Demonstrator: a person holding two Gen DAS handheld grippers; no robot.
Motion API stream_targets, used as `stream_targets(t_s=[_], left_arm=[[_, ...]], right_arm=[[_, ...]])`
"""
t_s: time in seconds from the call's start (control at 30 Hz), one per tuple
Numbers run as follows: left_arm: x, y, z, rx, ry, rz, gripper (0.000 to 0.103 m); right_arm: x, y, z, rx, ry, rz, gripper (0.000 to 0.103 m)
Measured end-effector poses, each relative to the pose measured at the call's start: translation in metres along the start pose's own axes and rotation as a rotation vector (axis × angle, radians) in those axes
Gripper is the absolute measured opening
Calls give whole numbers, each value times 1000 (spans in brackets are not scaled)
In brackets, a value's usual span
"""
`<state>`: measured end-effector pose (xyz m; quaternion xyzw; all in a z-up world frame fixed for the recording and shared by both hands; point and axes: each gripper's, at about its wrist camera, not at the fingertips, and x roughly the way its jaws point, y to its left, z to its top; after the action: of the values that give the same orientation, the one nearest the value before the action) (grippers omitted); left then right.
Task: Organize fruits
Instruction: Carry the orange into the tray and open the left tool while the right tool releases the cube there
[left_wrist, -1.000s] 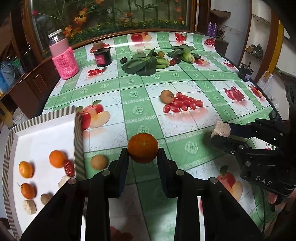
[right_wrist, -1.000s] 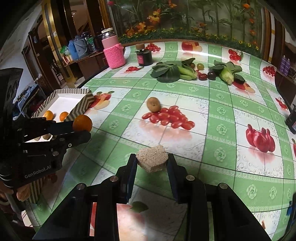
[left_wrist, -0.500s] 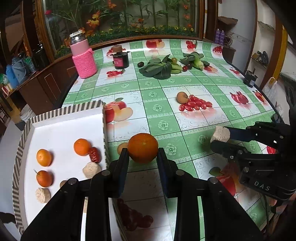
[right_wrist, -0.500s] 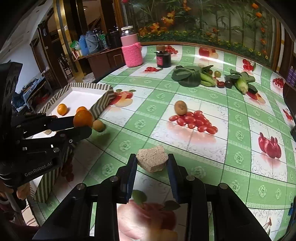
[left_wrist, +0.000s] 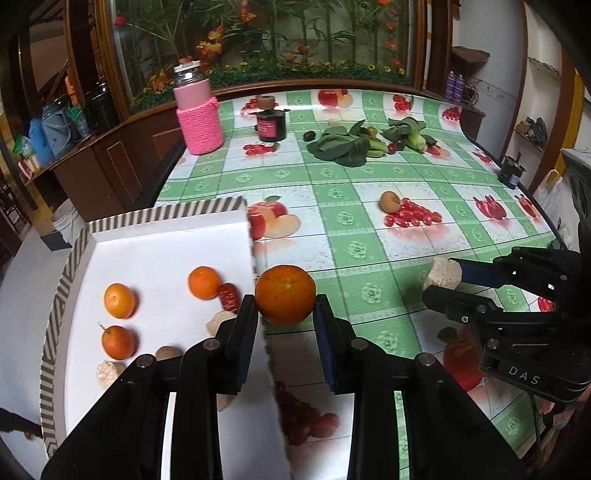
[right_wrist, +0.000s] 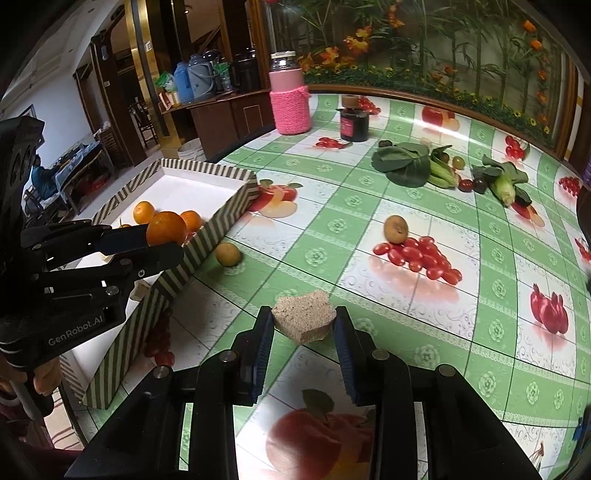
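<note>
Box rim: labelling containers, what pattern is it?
Grey-and-white stripes on the cardboard box rim, clearest in right wrist view.

A home dining room: fruit-print tablecloth (left_wrist: 369, 258), wooden sideboard (right_wrist: 236, 114) with thermos flasks (right_wrist: 192, 79).

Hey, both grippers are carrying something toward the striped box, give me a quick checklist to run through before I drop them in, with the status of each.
1. Left gripper shut on the orange: ok, both pads press its sides.
2. Right gripper shut on the tan chunk: ok, clamped between both pads.
3. Orange over the striped box: not ok; it hangs at the box's near wall, not clearly inside.
4. Tan chunk over the box: not ok; it is above the tablecloth, beside the box.
5. Free floor in the box: ok; white floor is bare behind the fruit already there.
6. Grippers clear of each other: ok, a gap shows between them.
</note>
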<state>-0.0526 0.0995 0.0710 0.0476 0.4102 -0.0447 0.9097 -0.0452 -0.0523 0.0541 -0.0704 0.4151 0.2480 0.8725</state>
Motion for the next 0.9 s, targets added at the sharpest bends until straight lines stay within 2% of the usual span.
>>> stream_targets(t_s=[0.9], left_arm=[[-7,80,-21,-105,15,91,28]], right_arm=[[28,73,40,-144,7,75,34]])
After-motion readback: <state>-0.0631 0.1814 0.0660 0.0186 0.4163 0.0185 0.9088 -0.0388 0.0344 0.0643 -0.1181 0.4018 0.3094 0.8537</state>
